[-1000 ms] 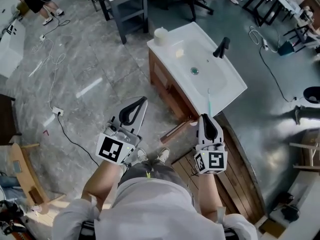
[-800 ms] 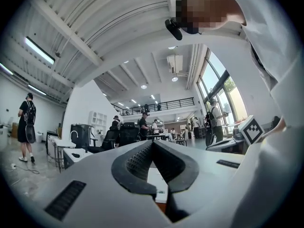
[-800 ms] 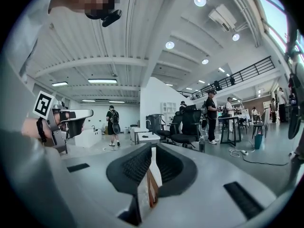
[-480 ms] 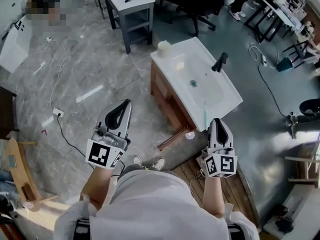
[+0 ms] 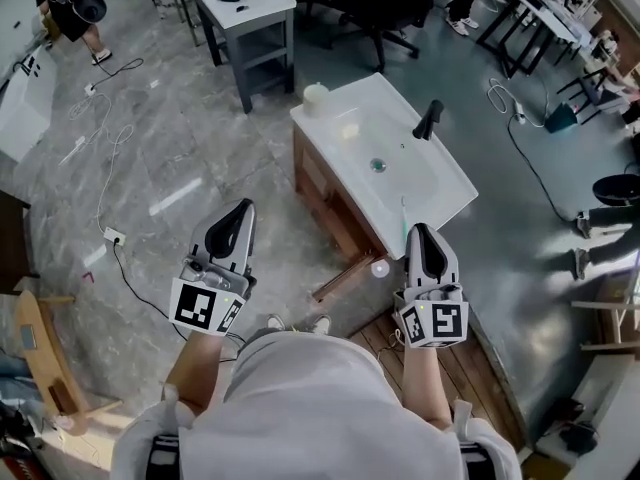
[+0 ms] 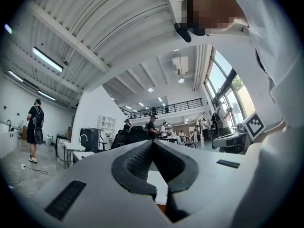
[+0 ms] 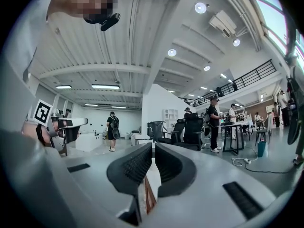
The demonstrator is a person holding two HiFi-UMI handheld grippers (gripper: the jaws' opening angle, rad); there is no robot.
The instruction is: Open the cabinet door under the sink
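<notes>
Head view: white sink (image 5: 400,193) with black faucet (image 5: 428,120) straight ahead, wooden cabinet (image 5: 320,183) beneath it; stance just short of the sink's near corner.
Door (image 5: 340,280): swung out from the near end of the cabinet front, seen edge-on from above, free end out over the floor (image 5: 180,148) and well apart from the cabinet front.
Left gripper (image 5: 243,208): raised over the floor, left of the door's free end, not touching it.
Left gripper view: jaws of the left gripper (image 6: 153,144) closed, tips meeting, nothing between them.
Right gripper (image 5: 417,230): just beside the hinge end of the door, under the sink's near corner; no contact to be made out.
Right gripper view: jaws of the right gripper (image 7: 153,148) together down to a thin slit, holding nothing; only a strip of white and brown behind the slit.
Change over the last second: left gripper turned from slanting toward the cabinet to pointing straight ahead, and carried further left of the door; right gripper much where it was against the sink's near corner; door at about the same angle throughout.
Meaning for the task: door judged already open, with neither gripper on it; opening step apparently finished, only withdrawal left.
Caution: self-closing hinge not ruled out, since the hinge cannot be seen.
</notes>
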